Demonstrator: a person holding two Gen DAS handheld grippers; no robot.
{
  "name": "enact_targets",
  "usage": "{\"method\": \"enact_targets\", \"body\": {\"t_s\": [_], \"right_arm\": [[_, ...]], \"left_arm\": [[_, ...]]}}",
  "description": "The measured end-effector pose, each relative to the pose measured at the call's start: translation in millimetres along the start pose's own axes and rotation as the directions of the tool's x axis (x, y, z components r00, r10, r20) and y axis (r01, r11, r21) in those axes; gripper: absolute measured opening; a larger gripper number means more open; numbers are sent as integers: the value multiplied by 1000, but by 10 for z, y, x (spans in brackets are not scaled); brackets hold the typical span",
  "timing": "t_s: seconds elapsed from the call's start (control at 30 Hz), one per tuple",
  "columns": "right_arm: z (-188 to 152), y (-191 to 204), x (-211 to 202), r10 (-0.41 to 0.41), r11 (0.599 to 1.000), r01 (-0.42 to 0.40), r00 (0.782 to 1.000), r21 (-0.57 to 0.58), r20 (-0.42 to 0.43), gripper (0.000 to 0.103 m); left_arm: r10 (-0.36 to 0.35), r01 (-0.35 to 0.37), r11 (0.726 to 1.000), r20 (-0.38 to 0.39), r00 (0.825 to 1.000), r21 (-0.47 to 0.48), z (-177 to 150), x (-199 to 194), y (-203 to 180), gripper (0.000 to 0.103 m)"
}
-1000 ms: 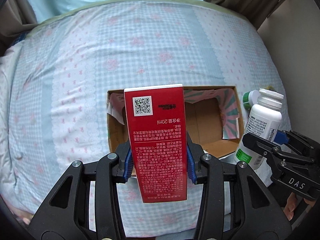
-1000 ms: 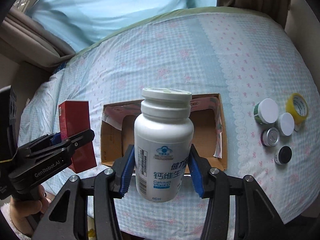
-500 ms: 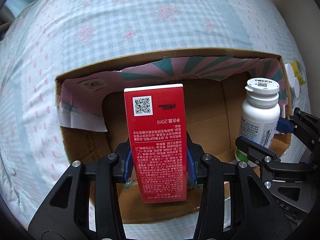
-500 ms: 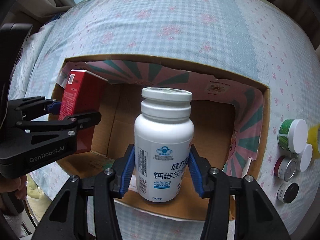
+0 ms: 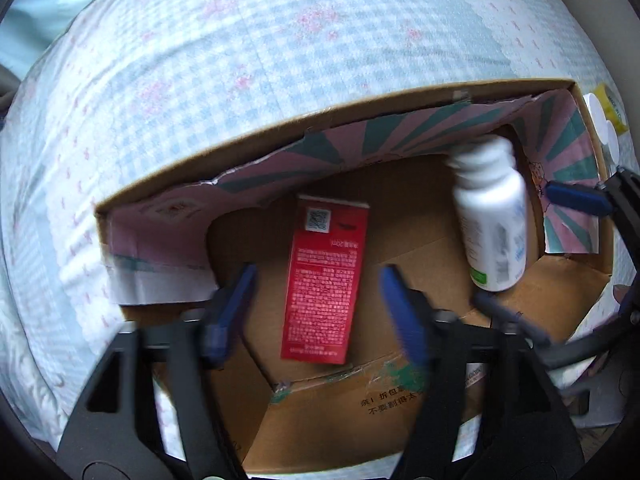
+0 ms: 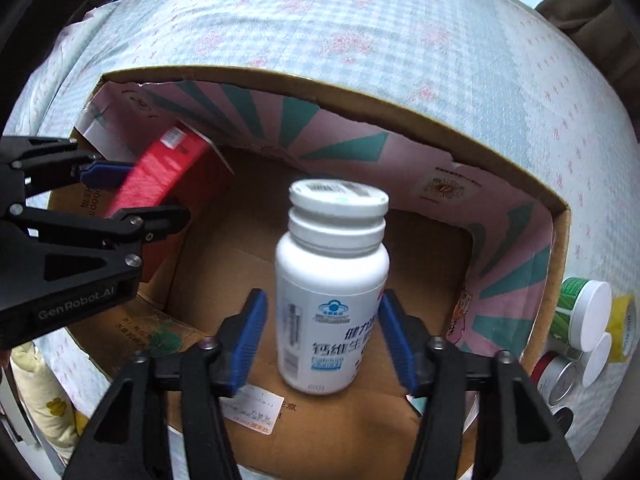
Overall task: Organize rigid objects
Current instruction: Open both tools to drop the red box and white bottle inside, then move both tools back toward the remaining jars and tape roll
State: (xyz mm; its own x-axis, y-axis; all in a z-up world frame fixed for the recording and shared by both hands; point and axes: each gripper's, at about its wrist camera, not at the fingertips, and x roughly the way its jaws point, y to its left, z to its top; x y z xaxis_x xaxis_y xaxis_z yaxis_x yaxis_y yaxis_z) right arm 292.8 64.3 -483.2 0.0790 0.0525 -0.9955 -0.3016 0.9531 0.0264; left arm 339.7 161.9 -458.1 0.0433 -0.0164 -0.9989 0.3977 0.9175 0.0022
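An open cardboard box (image 5: 404, 100) with a pink and green lining lies on the bed; it also shows in the right wrist view (image 6: 560, 216). My left gripper (image 5: 316, 276) is open over the box, its blue pads apart from the red carton (image 5: 324, 280) that is inside the box. The carton shows blurred in the right wrist view (image 6: 160, 172). My right gripper (image 6: 322, 320) is open, its pads apart from the white pill bottle (image 6: 332, 284), which tilts inside the box. The bottle also shows in the left wrist view (image 5: 492, 216).
Several small jars with white lids (image 6: 586, 312), small tins (image 6: 558, 372) and a yellow tape roll (image 6: 624, 320) lie on the checked bedspread (image 6: 360, 20) right of the box. A paper label (image 6: 250, 410) lies on the box floor.
Both grippers moved down into the box and opened. The red carton and the white bottle have been let go and are blurred, dropping inside the box.
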Motion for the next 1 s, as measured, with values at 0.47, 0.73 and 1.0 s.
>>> {"method": "enact_targets", "body": {"t_s": [0.47, 0.73, 1.0], "right_arm": [[-161, -18, -365, 42, 999, -42, 999, -2, 9, 103], [-262, -26, -743, 54, 998, -54, 998, 36, 19, 103], [-471, 58, -1491, 36, 994, -47, 994, 98, 106, 103]], "left_arm": [[4, -4, 1000, 30, 1000, 2, -34, -162, -23, 103], [-5, 6, 1000, 59, 998, -16, -265, -537, 85, 103], [11, 0, 997, 148, 989, -73, -589, -1284, 188, 103]]}}
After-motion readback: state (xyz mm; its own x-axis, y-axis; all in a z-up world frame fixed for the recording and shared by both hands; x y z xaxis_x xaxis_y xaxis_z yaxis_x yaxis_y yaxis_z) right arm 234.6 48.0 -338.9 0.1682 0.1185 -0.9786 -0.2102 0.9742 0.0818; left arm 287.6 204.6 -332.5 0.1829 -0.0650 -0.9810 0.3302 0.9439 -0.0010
